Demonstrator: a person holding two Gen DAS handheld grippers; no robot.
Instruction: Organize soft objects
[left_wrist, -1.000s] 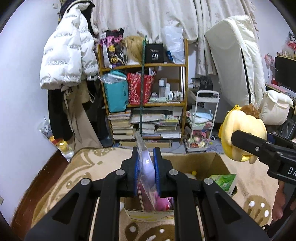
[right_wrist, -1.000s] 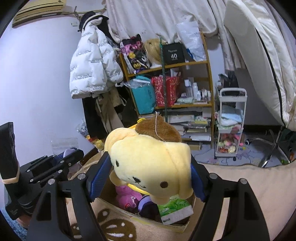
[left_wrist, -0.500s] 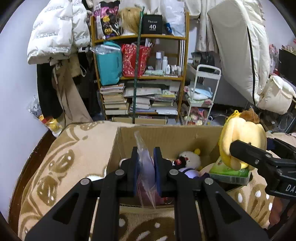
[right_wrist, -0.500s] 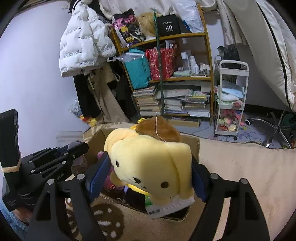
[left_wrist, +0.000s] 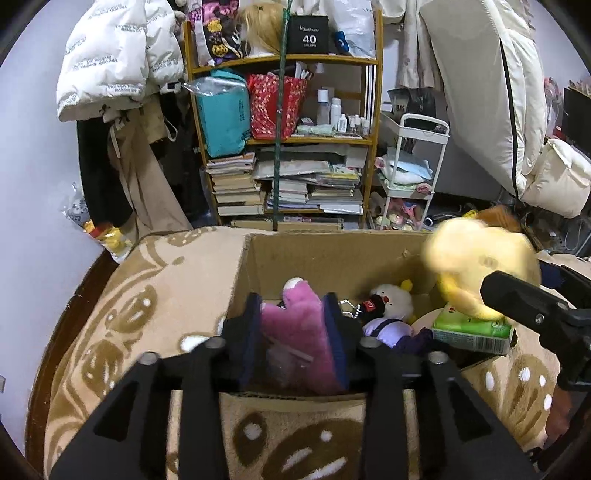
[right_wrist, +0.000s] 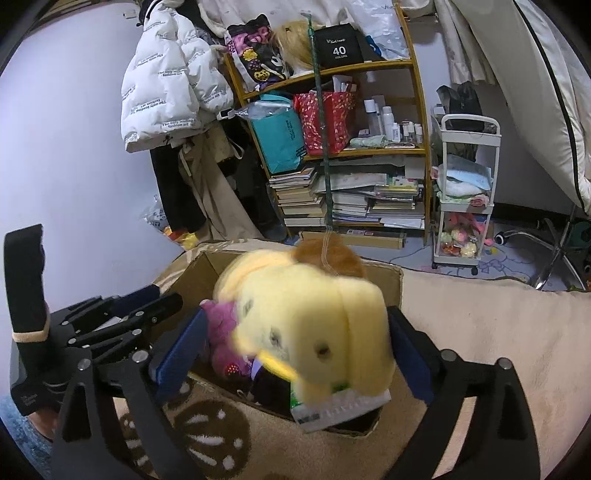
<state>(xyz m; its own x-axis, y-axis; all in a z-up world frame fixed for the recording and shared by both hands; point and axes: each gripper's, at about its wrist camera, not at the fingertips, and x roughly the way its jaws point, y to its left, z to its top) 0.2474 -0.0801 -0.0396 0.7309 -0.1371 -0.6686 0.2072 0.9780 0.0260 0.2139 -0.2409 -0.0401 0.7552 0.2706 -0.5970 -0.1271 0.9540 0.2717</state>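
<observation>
The cardboard box (left_wrist: 332, 258) holds a pink toy (left_wrist: 299, 325), while both grippers have just been opening, the right gripper (right_wrist: 295, 354) letting the yellow plush (right_wrist: 314, 325) go.

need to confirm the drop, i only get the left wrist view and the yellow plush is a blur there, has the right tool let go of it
Observer: Looks released. In the right wrist view the right tool has just been opening wide, and a clear gap shows between its left pad and the yellow plush.
Operator: which way is it facing
Observer: Its face points at the right camera, both eyes showing.
Operator: is my left tool clear of the pink toy
Observer: Seems so. From the right side the pink plush lies in the cardboard box beyond the left tool, and nothing hangs from its tips.
</observation>
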